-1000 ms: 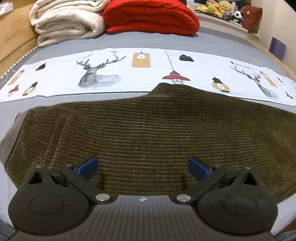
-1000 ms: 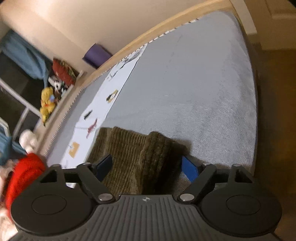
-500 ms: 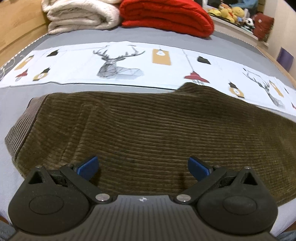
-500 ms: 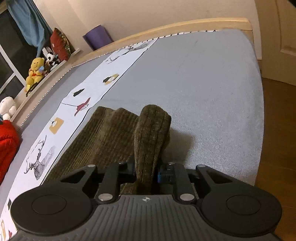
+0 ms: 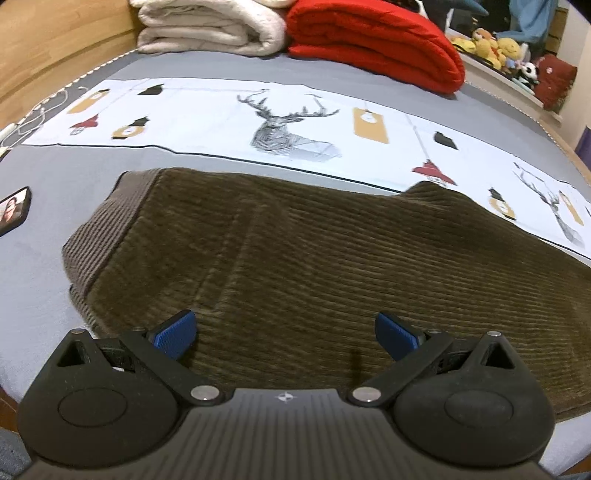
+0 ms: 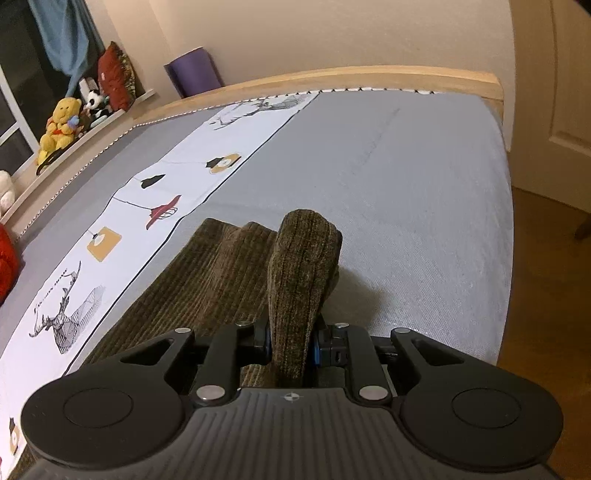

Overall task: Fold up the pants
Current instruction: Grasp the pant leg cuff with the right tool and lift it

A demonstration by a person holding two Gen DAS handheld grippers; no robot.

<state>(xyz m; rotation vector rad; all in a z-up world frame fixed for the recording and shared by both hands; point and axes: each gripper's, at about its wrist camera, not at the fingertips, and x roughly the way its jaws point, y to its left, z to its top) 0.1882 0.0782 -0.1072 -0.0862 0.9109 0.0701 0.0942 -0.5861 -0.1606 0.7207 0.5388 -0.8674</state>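
My left gripper (image 5: 284,334) hangs wide over the pants (image 5: 332,280), its blue pads (image 5: 173,332) spread apart with nothing between them. The pants lie flat on the gray bed (image 5: 48,273), brown corduroy, waistband end toward the left in this view. Their right side runs out of the picture, so I cannot see the leg ends from here, and the near edge is hidden under my gripper's black body.

My right gripper (image 6: 291,343) is clamped narrow on a bunched fold of the pants (image 6: 303,266), which stands up between the jaws. The pads themselves are almost fully covered by the cloth; only a sliver of blue shows on the right. The rest of the leg lies on the bed (image 6: 406,184) to the left of that fold, and its lower part is cut off behind the gripper.

A white printed runner (image 5: 207,118) with deer and lamps lies across the bed beyond the pants; the pants overlap its near edge at one point. A phone (image 5: 13,214) sits at the left edge, partly cut off. Folded at the head of the bed are a cream blanket (image 5: 210,26) and a red blanket (image 5: 373,48), both cropped by the top of the picture. Stuffed toys (image 6: 61,125) line a ledge, blurred and small.
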